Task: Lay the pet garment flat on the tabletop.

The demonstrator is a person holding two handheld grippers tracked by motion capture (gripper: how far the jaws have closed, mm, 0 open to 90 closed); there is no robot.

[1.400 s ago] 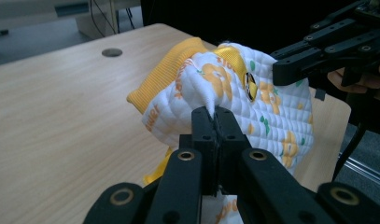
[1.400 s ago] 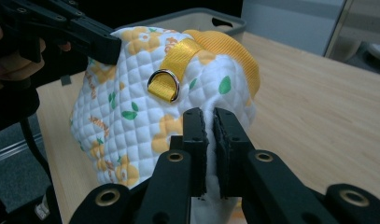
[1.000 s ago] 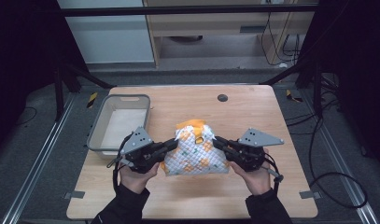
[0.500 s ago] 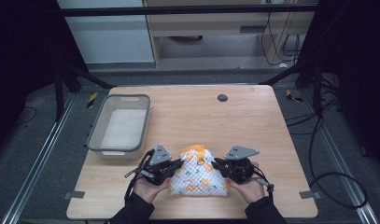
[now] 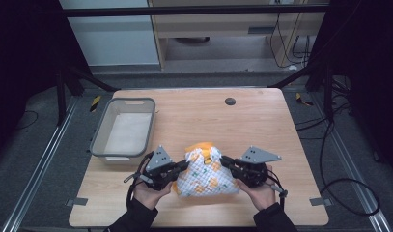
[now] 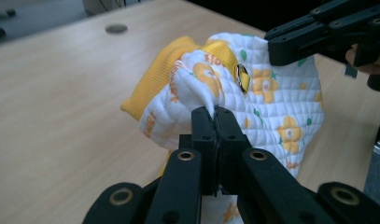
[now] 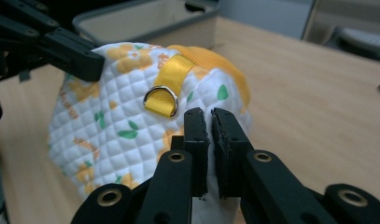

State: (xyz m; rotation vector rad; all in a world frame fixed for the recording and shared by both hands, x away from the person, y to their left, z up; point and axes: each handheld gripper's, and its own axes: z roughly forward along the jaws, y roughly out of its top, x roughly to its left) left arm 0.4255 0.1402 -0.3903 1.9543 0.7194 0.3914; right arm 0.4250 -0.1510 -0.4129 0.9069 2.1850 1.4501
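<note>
Quilted cotton: white garment [image 5: 205,174] printed with yellow flowers and green leaves, orange-yellow ribbed trim at its far edge; looks like a small bib or vest.
Garment, place: bunched in a mound on the wooden table [image 5: 261,121], near the person's edge, just to the right of the grey bin's [image 5: 98,140] near corner.
Hardware: yellow ribbon loop with a metal D-ring [image 7: 161,99] on the garment's upper face.
Left gripper [image 5: 183,166]: jaws pressed together, pinching a fold of the garment's left edge; fabric visibly nipped between the pads in the left gripper view.
Right gripper [image 5: 225,162]: jaws nearly together on the garment's right edge; a thin gap shows, white fabric seems caught low between them.
Earlier frames: right jaws have just been closing, cloth between them.
Bin: nothing in it that I can see.
Risk, judged: right hold looks shallow; a pull apart could slip that edge free and collapse the mound.
Risk, judged: D-ring sits just beside the right jaws and could snag.
Risk, judged: uneven lifting may twist the cloth instead of spreading it.
</note>
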